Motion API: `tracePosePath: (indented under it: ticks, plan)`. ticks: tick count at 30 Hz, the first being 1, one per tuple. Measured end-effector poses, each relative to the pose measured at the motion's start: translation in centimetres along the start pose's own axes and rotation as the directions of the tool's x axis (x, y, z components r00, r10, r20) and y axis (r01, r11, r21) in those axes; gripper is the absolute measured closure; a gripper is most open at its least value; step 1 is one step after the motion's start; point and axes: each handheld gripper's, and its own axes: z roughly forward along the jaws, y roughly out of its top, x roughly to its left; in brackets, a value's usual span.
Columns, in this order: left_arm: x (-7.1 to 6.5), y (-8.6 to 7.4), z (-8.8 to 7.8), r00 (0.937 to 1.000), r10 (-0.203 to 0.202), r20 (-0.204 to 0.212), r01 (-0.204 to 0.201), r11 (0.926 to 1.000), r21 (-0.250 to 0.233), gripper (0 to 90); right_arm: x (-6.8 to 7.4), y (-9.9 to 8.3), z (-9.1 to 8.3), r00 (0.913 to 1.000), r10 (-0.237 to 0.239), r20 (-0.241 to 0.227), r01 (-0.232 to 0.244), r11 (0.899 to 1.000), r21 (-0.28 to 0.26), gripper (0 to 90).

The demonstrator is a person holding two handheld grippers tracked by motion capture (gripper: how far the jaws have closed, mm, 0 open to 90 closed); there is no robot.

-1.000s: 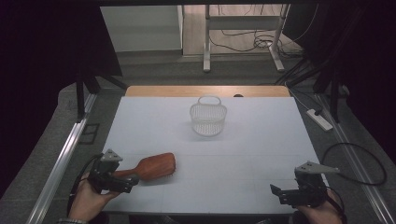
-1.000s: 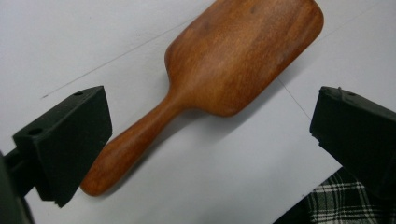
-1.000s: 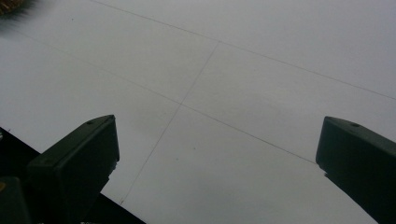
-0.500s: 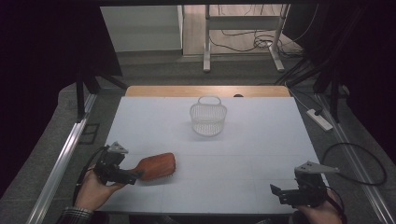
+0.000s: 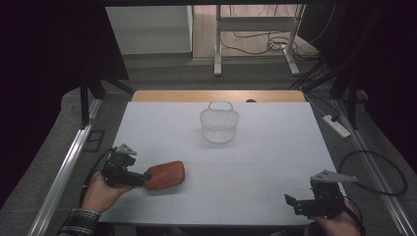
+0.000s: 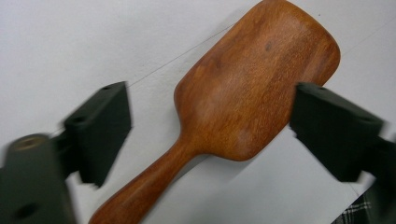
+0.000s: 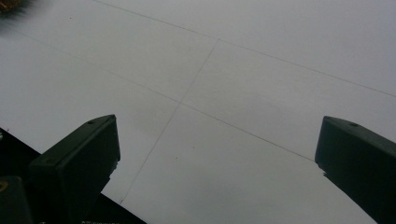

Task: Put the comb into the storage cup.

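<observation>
My left tool (image 6: pixel 212 135) has just been closing around the wooden brush (image 6: pixel 252 88), pads not yet touching. I'd centre on the neck first (right tool (image 7: pixel 217 154) gapes wide, idle).

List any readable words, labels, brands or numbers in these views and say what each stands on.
None can be read: the wooden brush back, the white basket, the white table, the left gripper and the right gripper carry no visible writing.
</observation>
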Motion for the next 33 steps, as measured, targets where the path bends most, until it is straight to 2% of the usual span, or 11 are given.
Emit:
tracePosePath:
  ticks: [9,13,14,18,20,22,28,33]
  plan:
    - [0.9,0.5,0.2,0.9996,-0.007,-0.027,0.008,0.9999,0.015,58.8,0.0,0.0,0.0,1.0,-0.001,0.002,0.001,1.0,0.003,0.9]
    - [1.3,0.5,0.3,0.9997,-0.017,-0.019,0.017,0.9998,0.011,72.3,0.0,0.0,0.0,1.0,0.001,0.004,-0.001,1.0,0.005,1.1]
    - [1.5,0.4,0.4,0.9995,-0.008,-0.03,0.008,0.9998,0.019,77.2,0.0,0.0,0.0,1.0,0.001,0.004,-0.001,1.0,0.005,1.2]
    - [1.9,0.4,0.5,0.9993,-0.01,-0.037,0.011,0.9991,0.04,86.3,0.0,0.0,0.1,1.0,0.0,0.003,0.0,1.0,0.007,1.3]
    - [2.2,0.3,0.6,0.9993,-0.003,-0.038,0.005,0.9986,0.053,89.0,0.0,0.0,0.1,1.0,0.001,0.006,-0.001,1.0,0.008,1.6]
    - [2.6,0.2,0.6,0.9991,-0.015,-0.039,0.017,0.998,0.06,89.1,0.0,0.0,0.1,1.0,0.004,0.008,-0.004,1.0,0.009,1.7]
    - [3.5,-0.6,0.9,0.999,-0.041,-0.017,0.042,0.9978,0.052,89.2,0.0,0.0,0.1,1.0,0.005,0.007,-0.005,1.0,0.011,1.9]
    - [4.3,-1.7,1.7,0.9974,-0.067,-0.029,0.069,0.9948,0.076,89.2,0.0,0.0,0.1,0.9999,0.005,0.011,-0.005,1.0,0.014,2.2]
